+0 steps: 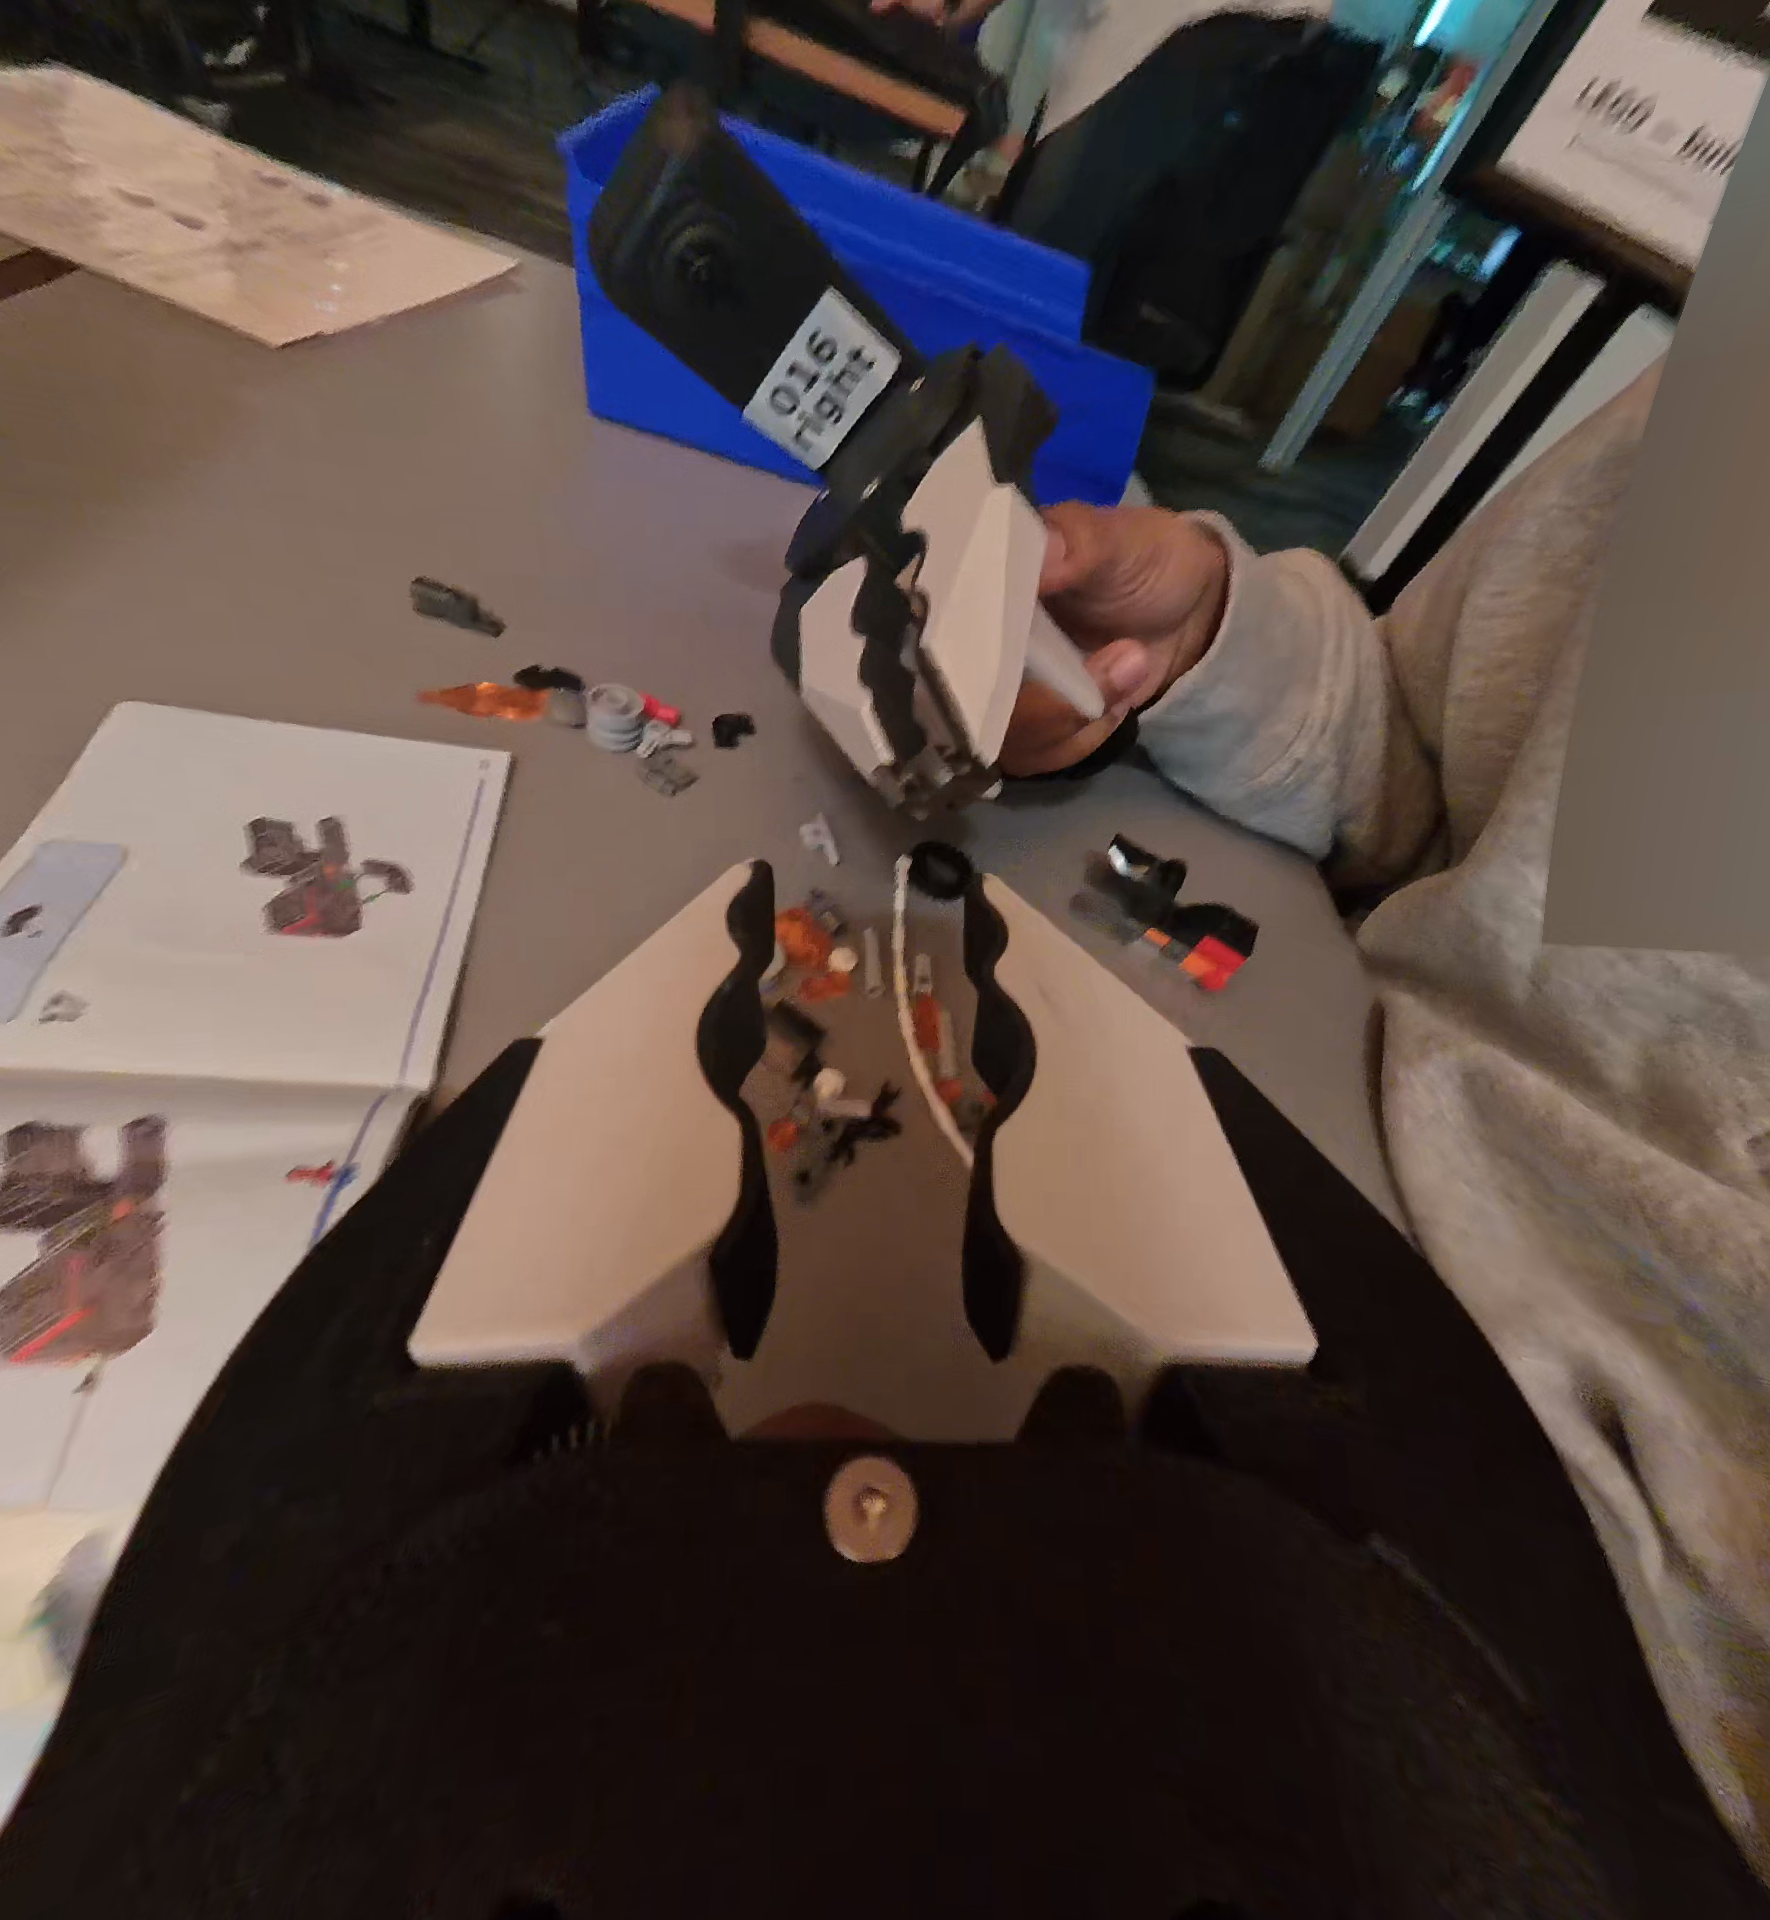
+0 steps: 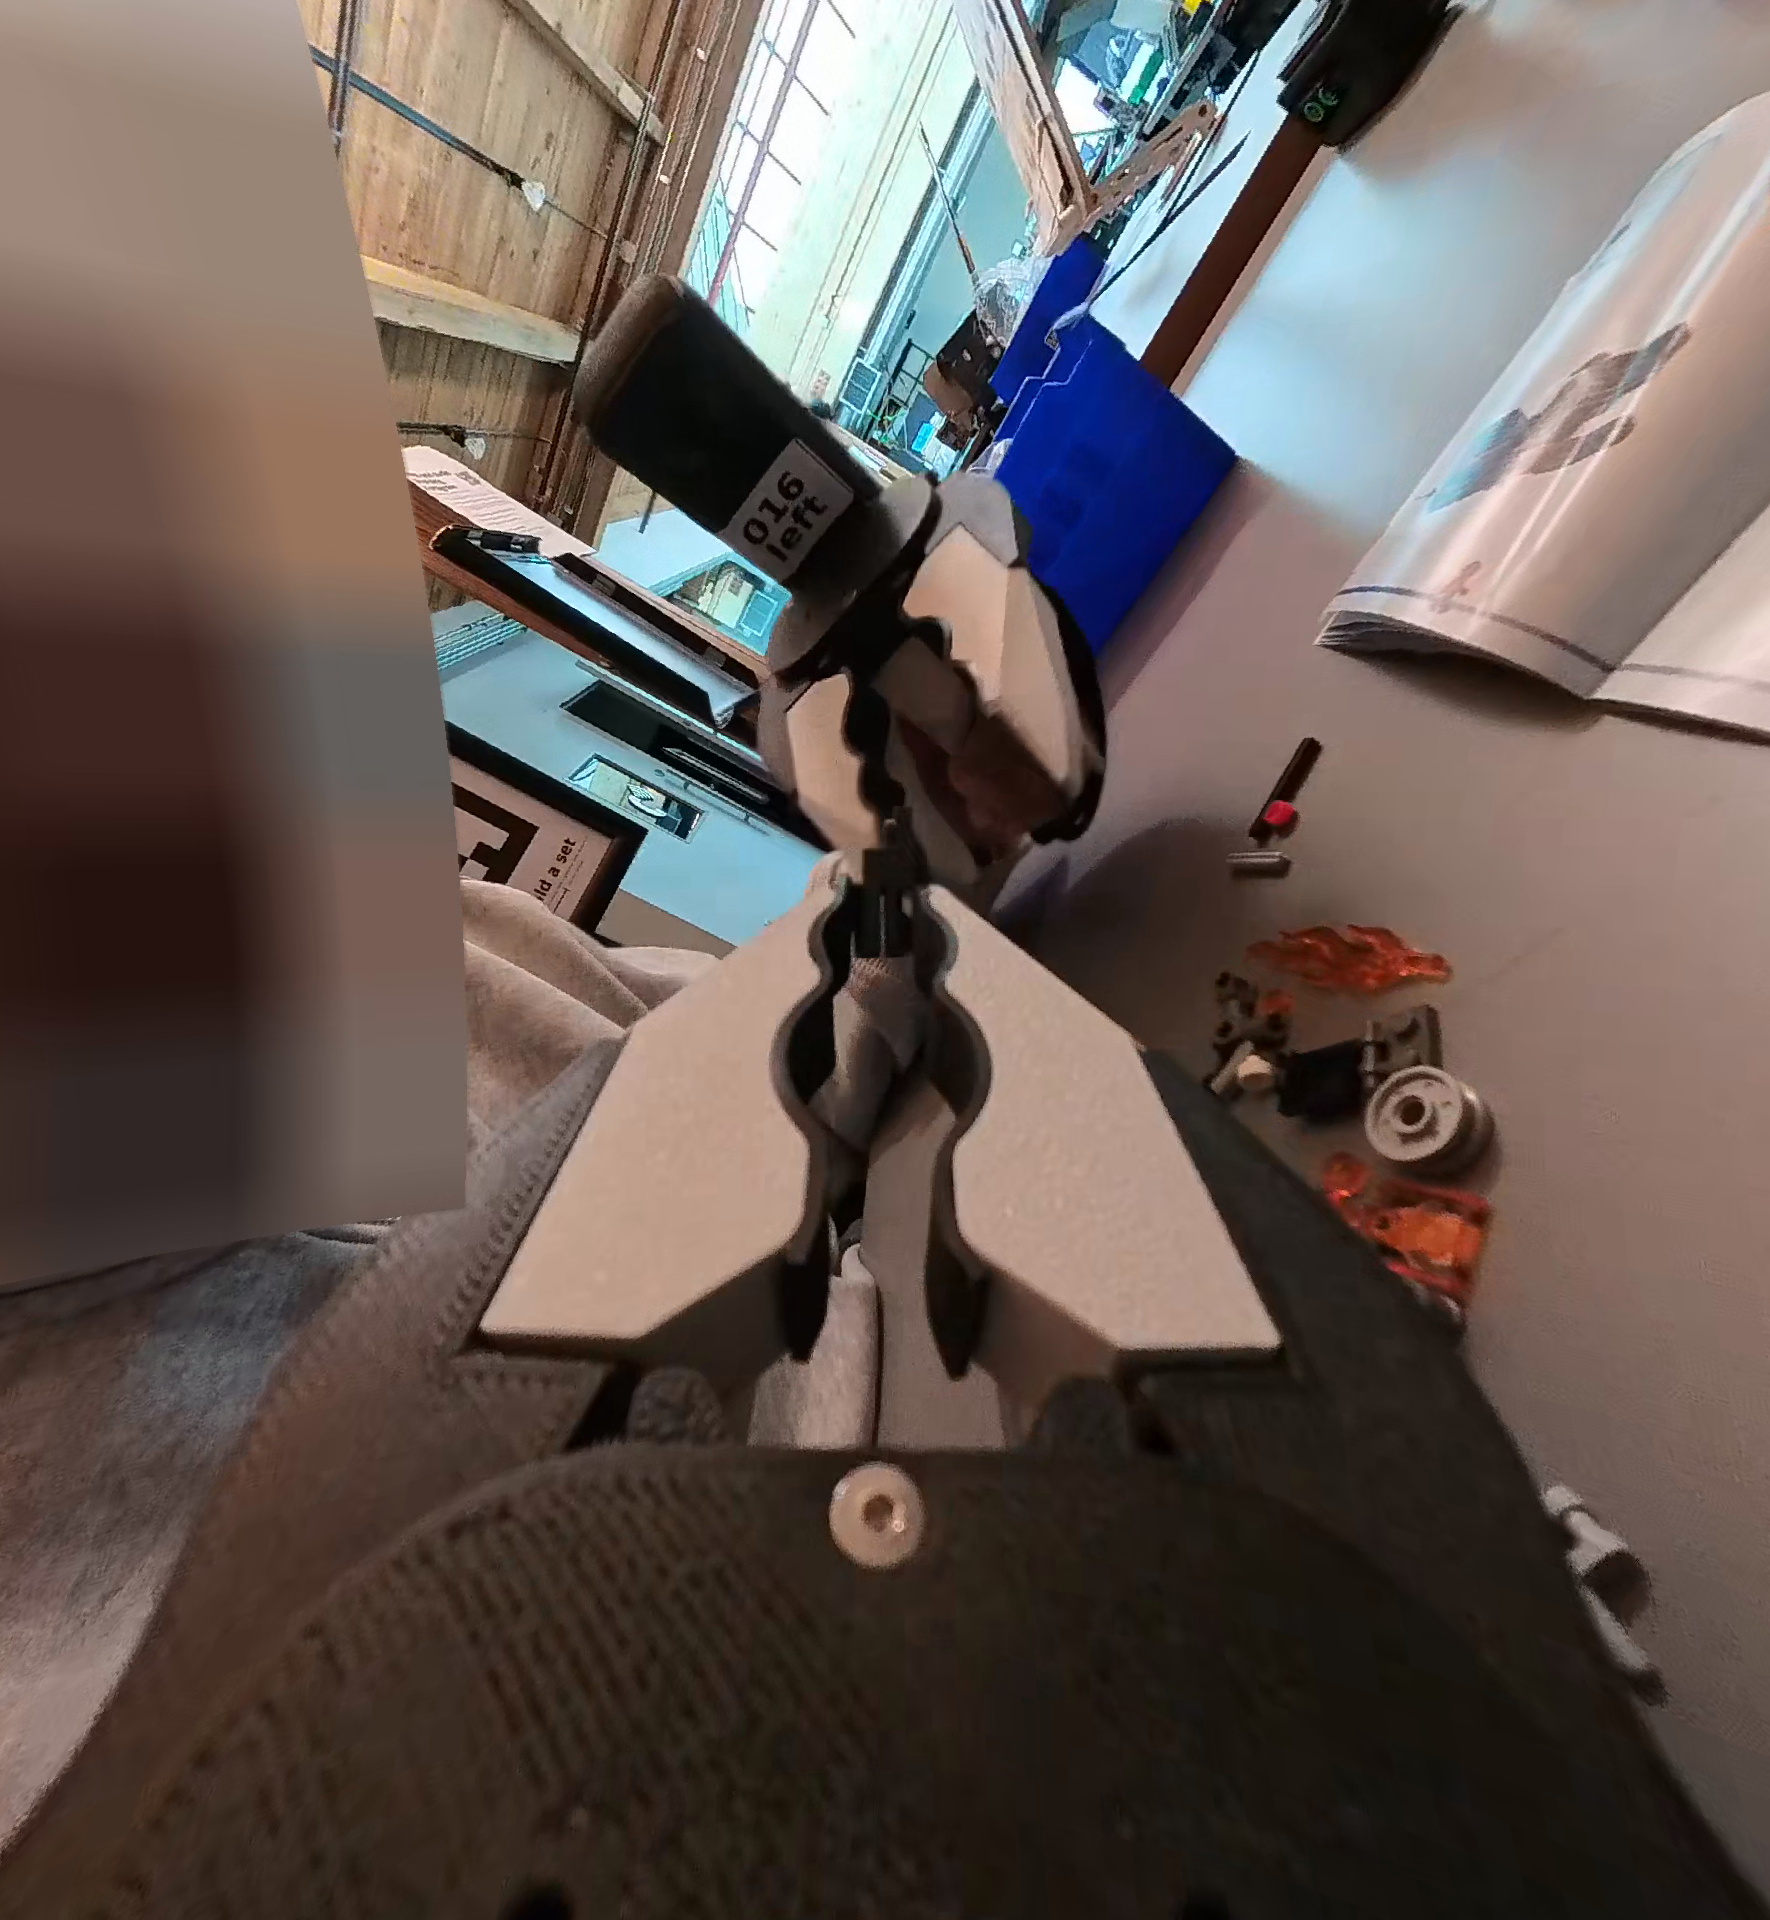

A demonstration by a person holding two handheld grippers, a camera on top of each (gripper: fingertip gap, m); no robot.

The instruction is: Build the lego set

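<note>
At the lower centre of the left wrist view, the left gripper (image 1: 865, 883) has its white fingers spread above a scatter of small orange, grey and black lego pieces (image 1: 839, 1060) on the grey table (image 1: 237, 499). At mid-frame in the right wrist view, the right gripper (image 2: 886, 904) pinches a small black lego piece (image 2: 886, 899). An open white instruction booklet (image 1: 216, 894) lies at left, a blue plastic bin (image 1: 964, 291) at upper centre.
</note>
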